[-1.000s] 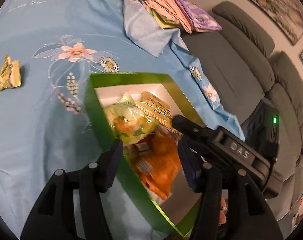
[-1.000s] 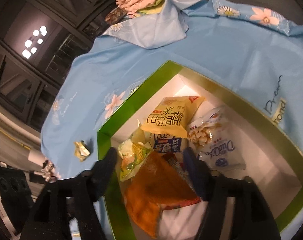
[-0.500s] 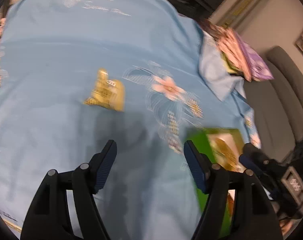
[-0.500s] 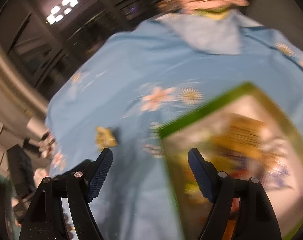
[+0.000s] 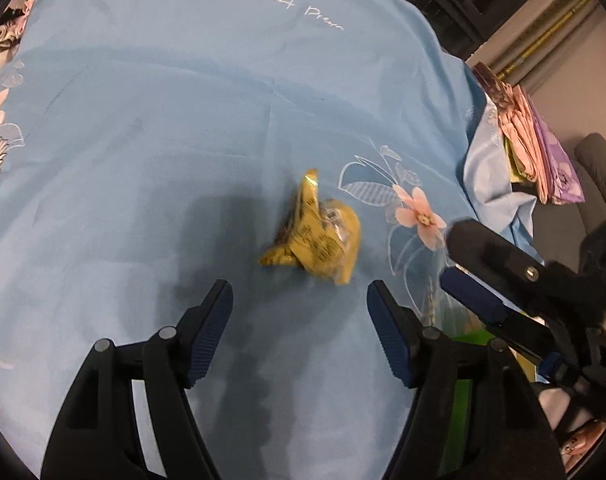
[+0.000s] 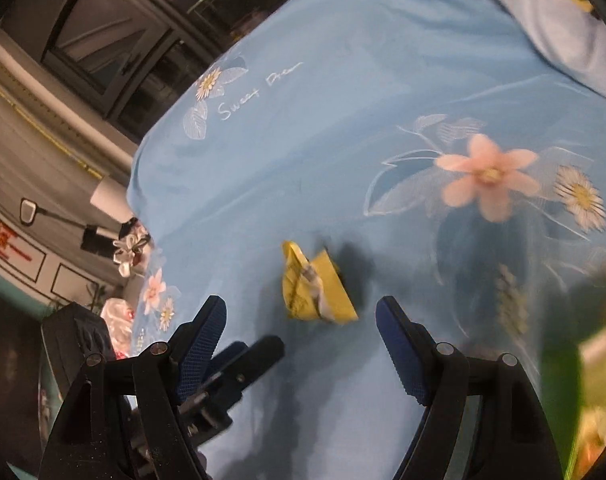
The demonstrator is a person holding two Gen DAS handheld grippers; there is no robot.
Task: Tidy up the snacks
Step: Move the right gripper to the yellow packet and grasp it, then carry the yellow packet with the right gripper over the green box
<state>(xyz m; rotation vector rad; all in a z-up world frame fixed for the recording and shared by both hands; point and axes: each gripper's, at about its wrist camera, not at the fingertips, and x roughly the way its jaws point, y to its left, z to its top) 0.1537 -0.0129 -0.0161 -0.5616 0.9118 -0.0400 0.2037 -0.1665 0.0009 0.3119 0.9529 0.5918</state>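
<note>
A crumpled yellow snack packet (image 5: 315,240) (image 6: 315,292) lies alone on the blue flowered tablecloth (image 5: 183,120). My left gripper (image 5: 298,292) hovers just short of it, open, with nothing between its fingers. My right gripper (image 6: 301,308) is open too, with the packet just beyond its fingertips and untouched. Each gripper shows in the other's view: the right one (image 5: 487,276) beside the packet, the left one (image 6: 239,360) low at the left. The green snack box (image 5: 463,400) (image 6: 559,380) is only a blurred sliver at the right edge.
A pile of pink and purple folded items (image 5: 535,152) sits at the cloth's far right corner, with a grey sofa (image 5: 599,168) behind it. Dark cabinets (image 6: 103,40) stand beyond the table's far edge. Flowered fabric (image 6: 131,248) lies at the left.
Both grippers have swung away from the green box and its snacks, across the cloth to the yellow packet. The box has slid to the right edge of both views. Both jaws stand a little wider.
</note>
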